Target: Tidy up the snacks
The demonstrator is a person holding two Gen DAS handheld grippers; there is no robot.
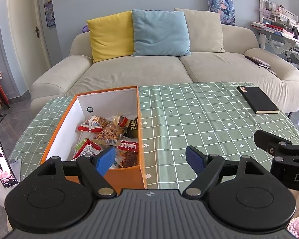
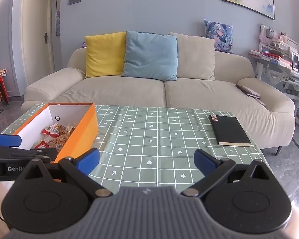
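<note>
Apparently most of the sorting is behind me: the snack packets (image 1: 109, 137) lie heaped inside the orange box (image 1: 142, 139), which sits on the green checked cloth of the bench (image 1: 199, 119), and I take that box as my landmark.

My left tongs (image 1: 150, 160) hang released and empty at the box's near end, one blue pad over the near corner of the opening, the other just right of the box over bare cloth. My right tongs (image 2: 146, 162) are further right of the box, also released with nothing between the pads, poised over the cloth. Well right of the box, toward the far corner of the bench, lies a black notebook (image 2: 229, 129). I see no loose packet on the cloth anywhere outside the box.

What could go wrong from here, as I judge it:
- The pile stands highest at the near end of the box; reaching in carelessly could hook a crinkly wrapper on a pad and drag it over the wall.
- My left pad is close to the box's near rim. A sideways nudge could shove the light cardboard along the cloth or wrinkle it.
- My two tongs are near one another right of the box, so a crossing move could knock them together.
</note>
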